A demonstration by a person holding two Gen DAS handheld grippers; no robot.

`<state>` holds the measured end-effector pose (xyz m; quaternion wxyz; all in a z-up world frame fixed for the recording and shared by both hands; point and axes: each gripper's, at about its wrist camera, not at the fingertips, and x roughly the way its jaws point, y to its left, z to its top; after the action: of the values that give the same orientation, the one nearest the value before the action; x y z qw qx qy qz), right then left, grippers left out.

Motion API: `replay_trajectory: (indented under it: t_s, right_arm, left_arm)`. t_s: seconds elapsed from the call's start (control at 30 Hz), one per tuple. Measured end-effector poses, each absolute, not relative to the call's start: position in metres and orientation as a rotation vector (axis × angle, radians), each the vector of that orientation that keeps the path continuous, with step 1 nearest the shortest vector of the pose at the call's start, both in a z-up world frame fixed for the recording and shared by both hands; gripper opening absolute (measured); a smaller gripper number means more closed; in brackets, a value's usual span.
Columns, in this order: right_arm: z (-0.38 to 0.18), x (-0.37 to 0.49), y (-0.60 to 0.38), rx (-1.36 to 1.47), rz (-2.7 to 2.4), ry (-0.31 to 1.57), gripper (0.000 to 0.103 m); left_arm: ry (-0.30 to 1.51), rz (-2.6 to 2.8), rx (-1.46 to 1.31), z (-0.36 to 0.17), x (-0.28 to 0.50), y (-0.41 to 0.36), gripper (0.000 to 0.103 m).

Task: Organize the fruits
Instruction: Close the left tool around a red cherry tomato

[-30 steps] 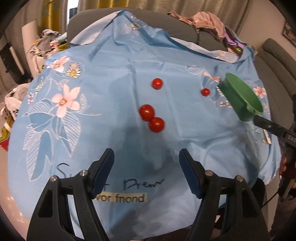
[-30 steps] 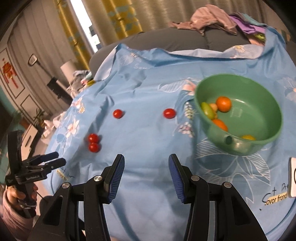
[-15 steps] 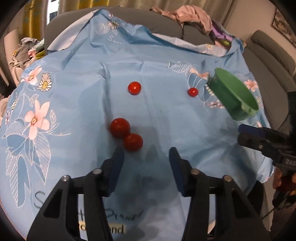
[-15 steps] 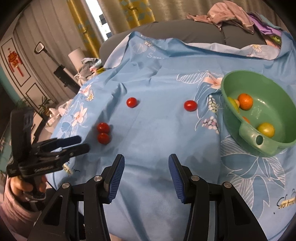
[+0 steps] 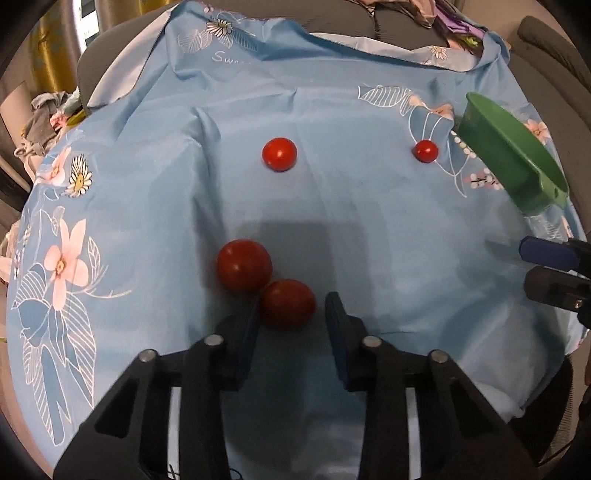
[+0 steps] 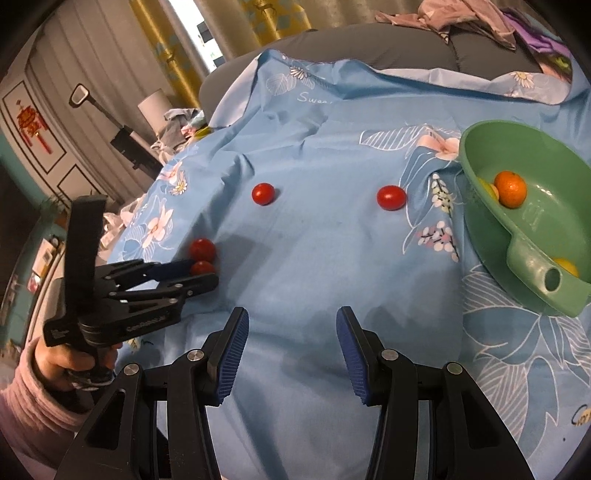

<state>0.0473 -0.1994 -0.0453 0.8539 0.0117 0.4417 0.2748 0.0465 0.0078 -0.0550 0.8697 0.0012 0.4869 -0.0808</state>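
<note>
Four red cherry tomatoes lie on the blue flowered cloth (image 5: 351, 206). My left gripper (image 5: 293, 299) (image 6: 203, 273) points down at the nearest tomato (image 5: 288, 302) (image 6: 202, 267); its jaws are closing on it, with the tomato between the pads. A second tomato (image 5: 243, 264) touches it at the upper left. Two more tomatoes (image 5: 279, 154) (image 5: 426, 150) sit farther back. The green bowl (image 5: 509, 155) (image 6: 546, 206) at the right holds an orange (image 6: 510, 189) and yellow fruits. My right gripper (image 6: 291, 317) (image 5: 526, 266) hovers over bare cloth, jaws partly apart with nothing between them.
The cloth drapes over a grey sofa (image 6: 369, 48) with a clothes pile (image 6: 461, 18) at the back. A person's hand in a pink sleeve (image 6: 33, 398) holds the left gripper. Clutter and a lamp (image 6: 155, 107) stand to the left, beyond the cloth's edge.
My left gripper moved forward and down to the touching pair of tomatoes, and its jaws narrowed from wide apart to around the nearest one. The right gripper sank a little.
</note>
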Motion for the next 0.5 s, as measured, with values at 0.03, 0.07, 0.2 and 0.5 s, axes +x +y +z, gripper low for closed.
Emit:
replay_trajectory:
  t_s: [0.03,0.07,0.2,0.5]
  right_arm:
    - [-0.046,0.048,-0.199,0.024,0.581,0.93,0.05]
    - [-0.047,0.048,-0.198,0.023,0.584,0.932,0.05]
    - [-0.05,0.051,-0.196,0.021,0.593,0.939,0.05]
    - [-0.054,0.057,-0.165,-0.041,0.669,0.928,0.05]
  left_arm:
    - [1.023,-0.173,0.001,-0.056,0.047,0.008,0.029]
    - [1.022,-0.176,-0.001,-0.056,0.048,0.008,0.029]
    - [1.004,-0.194,-0.039,-0.055,0.047,0.012,0.029]
    - [0.891,-0.209,-0.177,-0.018,0.025,0.045,0.023]
